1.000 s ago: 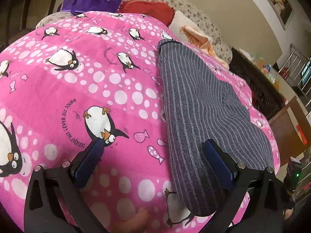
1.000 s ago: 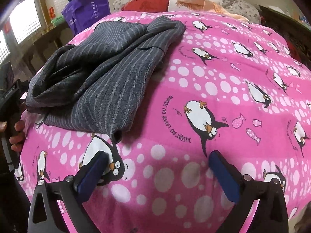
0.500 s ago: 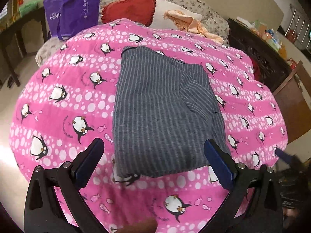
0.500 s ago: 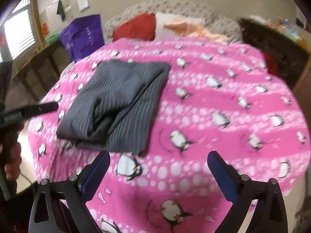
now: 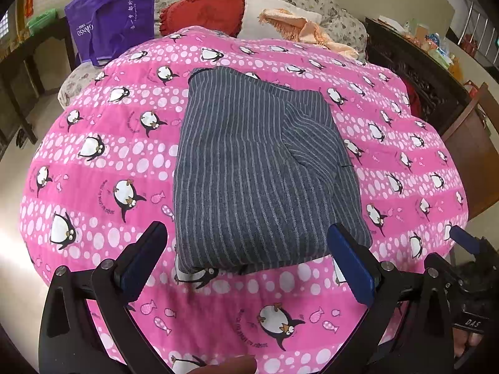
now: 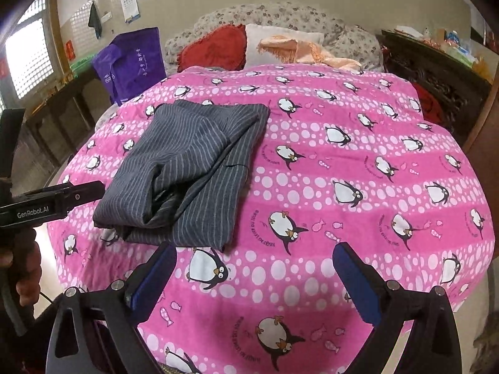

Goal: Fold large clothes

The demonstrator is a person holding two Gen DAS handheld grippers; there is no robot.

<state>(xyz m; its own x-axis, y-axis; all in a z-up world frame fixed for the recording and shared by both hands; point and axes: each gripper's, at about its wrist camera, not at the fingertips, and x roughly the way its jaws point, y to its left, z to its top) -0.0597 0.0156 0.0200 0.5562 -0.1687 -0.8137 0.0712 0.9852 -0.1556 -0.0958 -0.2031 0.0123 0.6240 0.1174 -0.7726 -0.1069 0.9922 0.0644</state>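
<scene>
A dark grey striped garment point(image 5: 259, 168) lies folded into a rough rectangle on the pink penguin blanket point(image 5: 103, 162). In the right wrist view the garment point(image 6: 184, 174) sits left of centre, with a loose fold open at its near edge. My left gripper point(image 5: 246, 258) is open and empty, held above the near edge of the garment. My right gripper point(image 6: 254, 275) is open and empty, back from the garment and to its right. The left gripper's body point(image 6: 53, 205) shows at the left edge of the right wrist view.
Red point(image 5: 205, 9) and white pillows and a peach cloth point(image 5: 299, 28) lie at the bed's head. A purple bag point(image 5: 115, 28) stands at the back left. Dark wooden furniture point(image 5: 418, 71) lines the right side. Floor lies left of the bed.
Both grippers have pulled back and risen away from the bed, so the whole folded garment and most of the blanket now show. Both jaws stay open.
</scene>
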